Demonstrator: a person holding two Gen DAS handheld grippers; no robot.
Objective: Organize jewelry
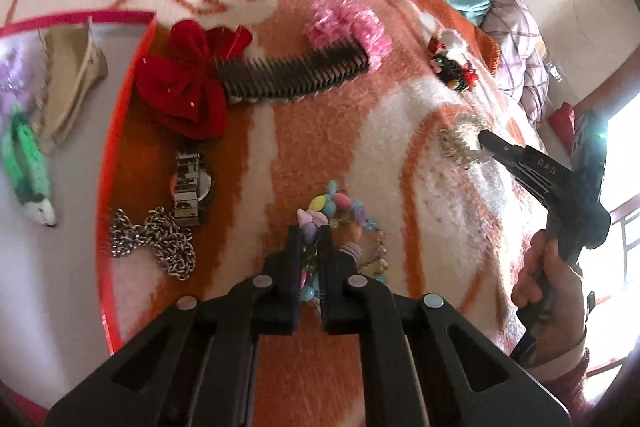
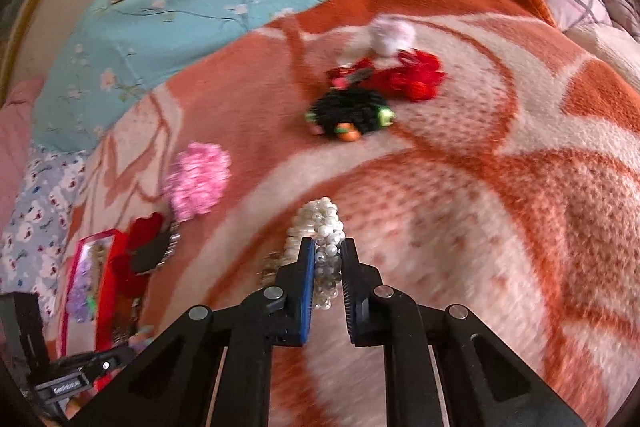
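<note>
The left claw is clamped on the pastel bead necklace, low centre; the right claw is pinched on the pearl bracelet, seemingly for lifting toward the red-rimmed box at left.

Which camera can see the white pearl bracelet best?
The right wrist view: the pearl bracelet sits close up, pinched in the right gripper. The left wrist view shows it only small and blurry, far off.

Daylight from window at my right, blown out w/ glare. Fisheye bends edges, dark corners. Right wrist view motion-blurred; bed blanket smeared.
</note>
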